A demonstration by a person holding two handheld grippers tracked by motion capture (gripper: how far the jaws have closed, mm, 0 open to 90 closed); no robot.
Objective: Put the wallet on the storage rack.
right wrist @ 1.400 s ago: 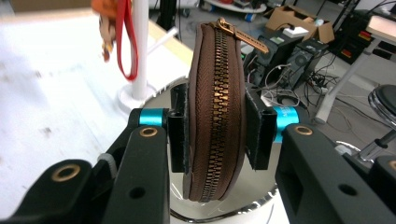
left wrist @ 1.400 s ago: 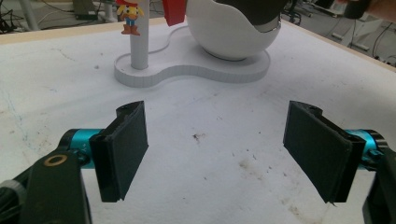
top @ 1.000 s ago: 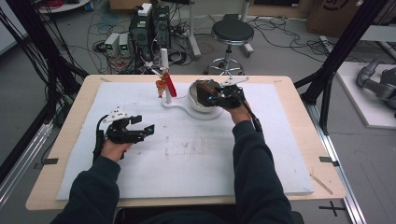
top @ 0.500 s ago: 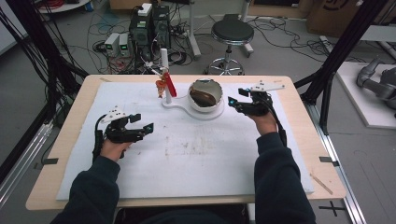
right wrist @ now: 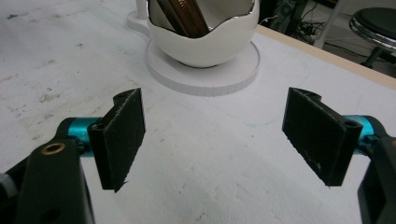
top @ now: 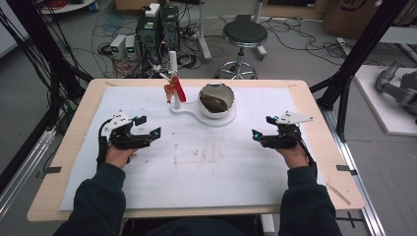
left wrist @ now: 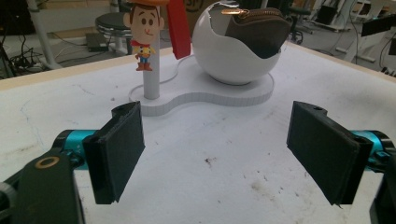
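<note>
— Where do we stand with the pouch?

— The brown zip pouch [top: 213, 101] sits inside the white bowl [top: 217, 111], on the white stand [top: 189, 110] at the far middle of the table [top: 314, 98]. A small cowboy figure [left wrist: 141, 30] and a red tag [left wrist: 180, 28] hang at the post [top: 173, 73] beside the bowl.

— And our grippers?

— Our right gripper [top: 260, 132] hovers over the white mat [top: 206, 162], well to the right of the bowl. Its jaws have just been opening; they stand wide apart with nothing between them. Our left gripper [top: 147, 129] is low over the mat at the left, also spread wide and holding nothing.

— Anything touching the bowl?

— No, both grippers are well apart from it.
</note>
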